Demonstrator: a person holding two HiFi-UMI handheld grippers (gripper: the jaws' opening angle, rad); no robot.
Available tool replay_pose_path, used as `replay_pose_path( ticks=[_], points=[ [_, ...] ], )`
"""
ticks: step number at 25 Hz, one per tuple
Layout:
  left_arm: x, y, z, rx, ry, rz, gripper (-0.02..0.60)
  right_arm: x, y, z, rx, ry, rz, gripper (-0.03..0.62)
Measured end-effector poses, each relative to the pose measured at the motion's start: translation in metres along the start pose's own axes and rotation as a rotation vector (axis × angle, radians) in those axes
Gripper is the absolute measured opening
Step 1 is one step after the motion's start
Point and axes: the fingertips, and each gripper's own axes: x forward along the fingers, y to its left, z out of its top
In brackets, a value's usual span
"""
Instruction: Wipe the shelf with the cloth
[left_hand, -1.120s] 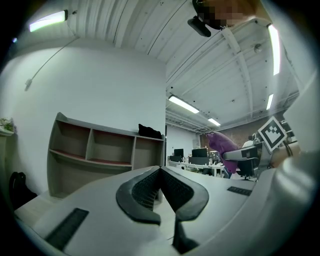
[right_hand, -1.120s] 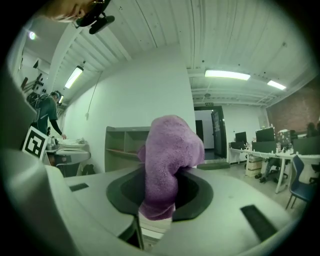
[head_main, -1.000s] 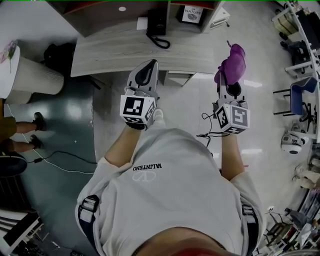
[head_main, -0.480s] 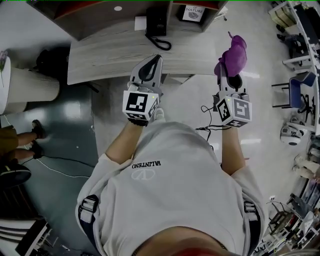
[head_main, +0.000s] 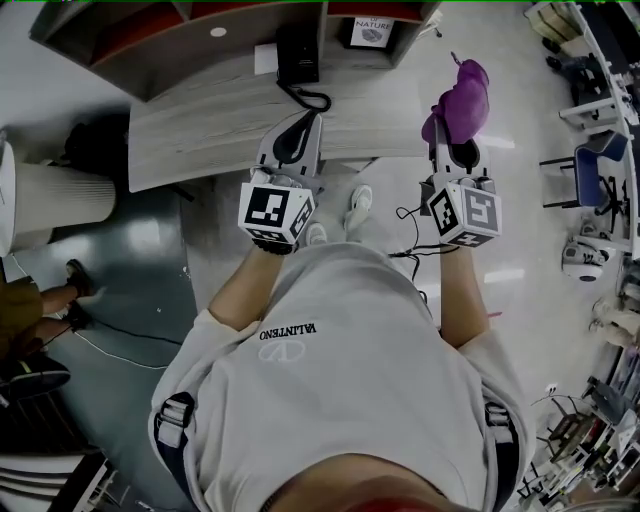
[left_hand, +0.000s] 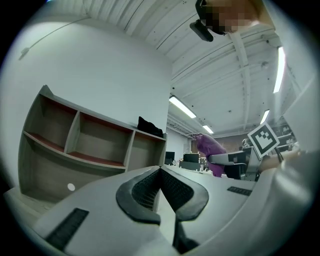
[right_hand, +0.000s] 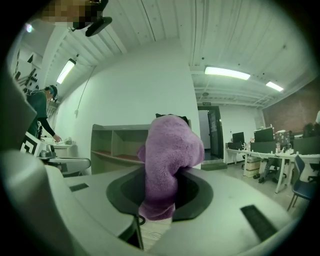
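Note:
A fluffy purple cloth (head_main: 459, 98) (right_hand: 167, 160) is bunched between the jaws of my right gripper (head_main: 448, 152) (right_hand: 162, 197), which is shut on it and held up in the air. The wooden shelf (head_main: 235, 25) (left_hand: 82, 142) (right_hand: 117, 145) stands ahead, with open compartments and reddish boards. My left gripper (head_main: 292, 143) (left_hand: 160, 192) is shut with nothing in it, its pads touching, and points at the shelf over the desk (head_main: 200, 120). Both grippers are short of the shelf.
A black telephone (head_main: 300, 55) and a small sign (head_main: 372, 30) sit on the desk by the shelf. A dark bag (left_hand: 150, 126) lies on top of the shelf. A white round table (head_main: 40, 195) and a person's legs (head_main: 40, 300) are at the left. Chairs (head_main: 600, 170) stand at the right.
The person has stepped forward, so desk and shelf sit slightly lower and nearer in the head view. Both grippers keep their hold and pose; the cloth stays in the right one.

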Motion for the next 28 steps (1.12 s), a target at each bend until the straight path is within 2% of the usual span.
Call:
replay_pose_path(
  ticks=[8,17,28],
  points=[
    [0.046,-0.010,0.003,0.037,0.002,0.002,0.002,0.036,-0.020,-0.004,0.013,0.014,0.052,0.103],
    [0.134,-0.005,-0.004,0.065,0.027,0.038,0.002,0.110,-0.055,-0.011,0.045,0.040,0.140,0.103],
    [0.214,0.013,-0.016,0.083,0.057,0.185,0.002,0.195,-0.078,-0.025,0.070,0.094,0.338,0.103]
  ],
)
